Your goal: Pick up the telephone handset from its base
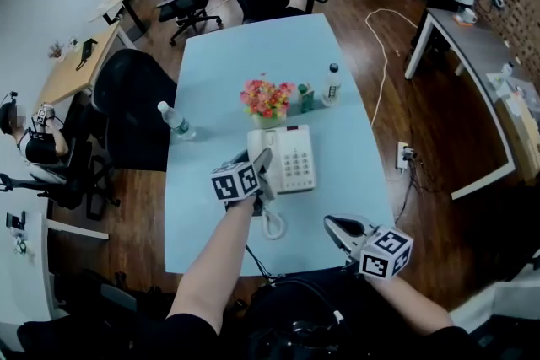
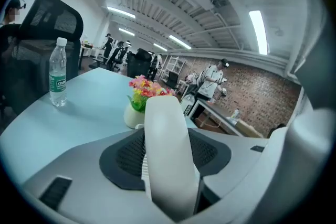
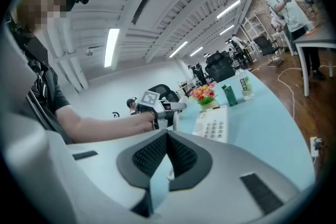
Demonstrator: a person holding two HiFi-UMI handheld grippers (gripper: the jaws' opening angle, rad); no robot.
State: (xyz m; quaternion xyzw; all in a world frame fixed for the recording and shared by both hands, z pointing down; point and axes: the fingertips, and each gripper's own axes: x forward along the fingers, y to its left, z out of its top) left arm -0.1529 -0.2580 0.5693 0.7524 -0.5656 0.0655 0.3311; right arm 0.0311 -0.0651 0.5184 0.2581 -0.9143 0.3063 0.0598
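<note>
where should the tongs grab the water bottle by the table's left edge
Probably mid-body on the water bottle, below its white cap, coming in level from the near side: it stands upright and alone, so the round wall is open to a sideways pinch.

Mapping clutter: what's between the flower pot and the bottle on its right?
A green carton stands there; the head view and right gripper view both show it.
</note>
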